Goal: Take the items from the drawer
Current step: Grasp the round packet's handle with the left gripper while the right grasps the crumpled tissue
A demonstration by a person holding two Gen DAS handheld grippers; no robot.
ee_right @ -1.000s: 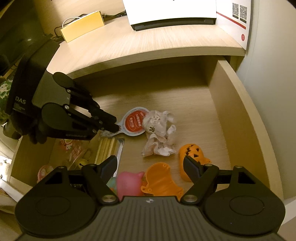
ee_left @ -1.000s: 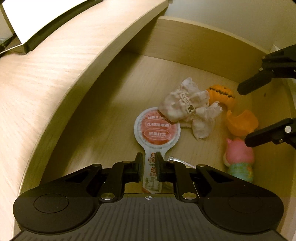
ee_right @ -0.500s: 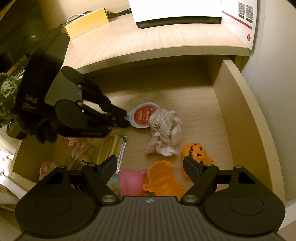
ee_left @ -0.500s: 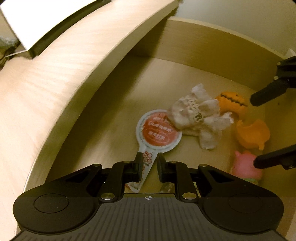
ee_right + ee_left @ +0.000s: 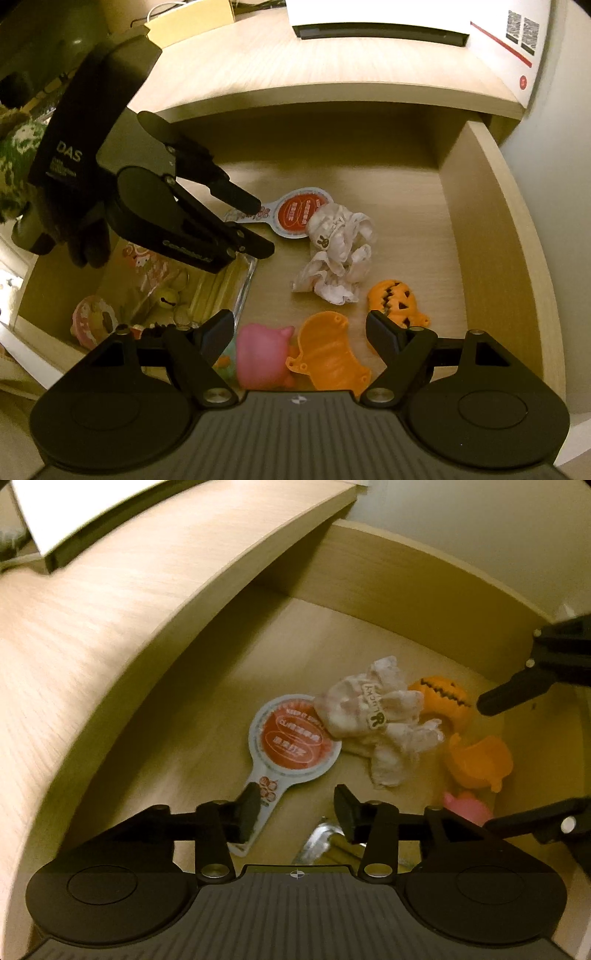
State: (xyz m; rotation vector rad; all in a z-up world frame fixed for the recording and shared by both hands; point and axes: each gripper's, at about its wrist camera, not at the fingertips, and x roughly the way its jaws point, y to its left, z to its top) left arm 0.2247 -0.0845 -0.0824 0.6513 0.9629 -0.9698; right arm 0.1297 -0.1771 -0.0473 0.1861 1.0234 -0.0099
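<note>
On the left gripper (image 5: 264, 227), marked "DAS", jaws stand apart over the "KEEP IT" paddle tag (image 5: 291, 740).

desk top (image 5: 332, 62): light wood, catching warm yellowish light | wall (image 5: 561, 110): plain pale, running right of desk | white box (image 5: 388, 14): sitting on desk, rear edge

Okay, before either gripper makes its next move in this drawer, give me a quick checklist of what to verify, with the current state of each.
1. Drawer open, items reachable: ok.
2. Left gripper gripping the paddle-shaped lid: not ok; its jaws have just been opening, the lid's tab lies beside one finger.
3. Right gripper open: ok, nothing held.
4. Pink toy and orange shell below the right gripper: ok.
5. Grippers apart: ok.
</note>
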